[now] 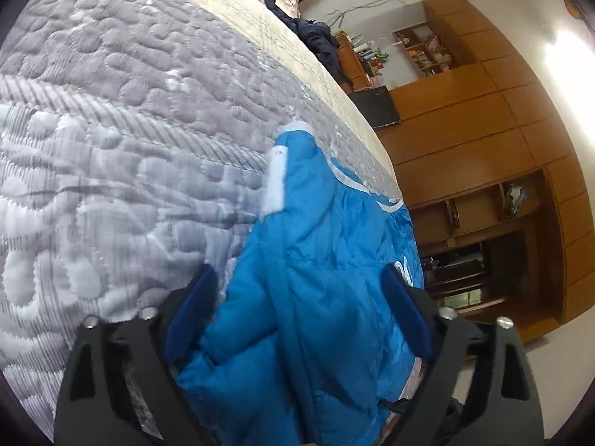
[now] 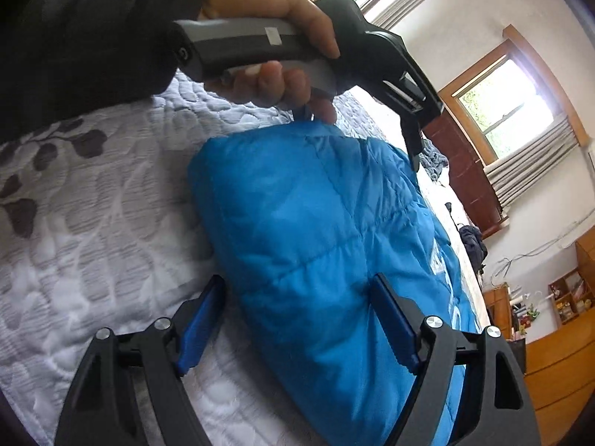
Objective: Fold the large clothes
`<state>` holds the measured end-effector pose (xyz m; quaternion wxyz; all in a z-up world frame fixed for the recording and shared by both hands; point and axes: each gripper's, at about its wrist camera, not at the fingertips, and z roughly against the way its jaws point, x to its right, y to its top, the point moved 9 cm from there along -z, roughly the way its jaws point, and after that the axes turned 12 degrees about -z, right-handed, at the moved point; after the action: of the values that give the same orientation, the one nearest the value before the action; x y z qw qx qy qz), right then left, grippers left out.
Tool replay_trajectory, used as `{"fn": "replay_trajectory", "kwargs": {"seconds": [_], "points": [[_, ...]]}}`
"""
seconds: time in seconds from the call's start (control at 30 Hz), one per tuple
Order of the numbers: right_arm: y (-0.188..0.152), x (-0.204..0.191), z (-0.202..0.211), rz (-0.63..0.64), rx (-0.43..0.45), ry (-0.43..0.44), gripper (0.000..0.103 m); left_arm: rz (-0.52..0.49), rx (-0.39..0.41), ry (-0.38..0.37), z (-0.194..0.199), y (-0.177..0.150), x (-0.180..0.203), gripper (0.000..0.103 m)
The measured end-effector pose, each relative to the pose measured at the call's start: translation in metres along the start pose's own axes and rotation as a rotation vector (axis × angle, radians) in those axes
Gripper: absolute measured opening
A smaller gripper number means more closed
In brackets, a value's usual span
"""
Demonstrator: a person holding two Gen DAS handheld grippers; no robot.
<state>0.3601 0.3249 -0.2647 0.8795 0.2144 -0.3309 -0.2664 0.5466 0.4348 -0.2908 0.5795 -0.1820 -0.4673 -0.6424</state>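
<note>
A bright blue puffy jacket (image 1: 327,260) lies folded in a long bundle on a quilted bed. A sleeve with a white cuff (image 1: 275,182) rests on top, and white lettering (image 1: 403,271) shows at its right edge. My left gripper (image 1: 301,301) is open, its blue pads straddling the jacket's bulk. In the right wrist view the jacket (image 2: 305,223) runs away from me. My right gripper (image 2: 299,319) is open too: the right pad (image 2: 394,327) rests on the jacket, the left pad (image 2: 202,323) over the quilt. A hand (image 2: 275,85) holds the left gripper's handle (image 2: 253,44) at the jacket's far end.
The grey and white quilt (image 1: 111,148) with a dark leaf print (image 2: 22,215) covers the bed. Dark clothes (image 1: 319,41) are heaped at the far side. Wooden wardrobes and shelves (image 1: 483,130) line the wall beyond the bed's edge. Windows (image 2: 509,104) are behind.
</note>
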Motion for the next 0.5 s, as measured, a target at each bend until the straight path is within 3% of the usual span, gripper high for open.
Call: {"fn": "replay_trajectory", "kwargs": {"seconds": [0.1, 0.33, 0.5], "points": [[0.005, -0.005, 0.0, 0.005, 0.007, -0.008, 0.082, 0.019, 0.003, -0.017, 0.001, 0.0, -0.004, 0.07], [0.017, -0.017, -0.001, 0.013, 0.027, -0.037, 0.082, 0.014, -0.059, 0.001, -0.015, 0.008, 0.001, 0.066], [0.024, -0.022, 0.0, 0.034, 0.034, -0.071, 0.081, 0.056, -0.111, 0.017, -0.029, 0.017, -0.001, 0.049]]}}
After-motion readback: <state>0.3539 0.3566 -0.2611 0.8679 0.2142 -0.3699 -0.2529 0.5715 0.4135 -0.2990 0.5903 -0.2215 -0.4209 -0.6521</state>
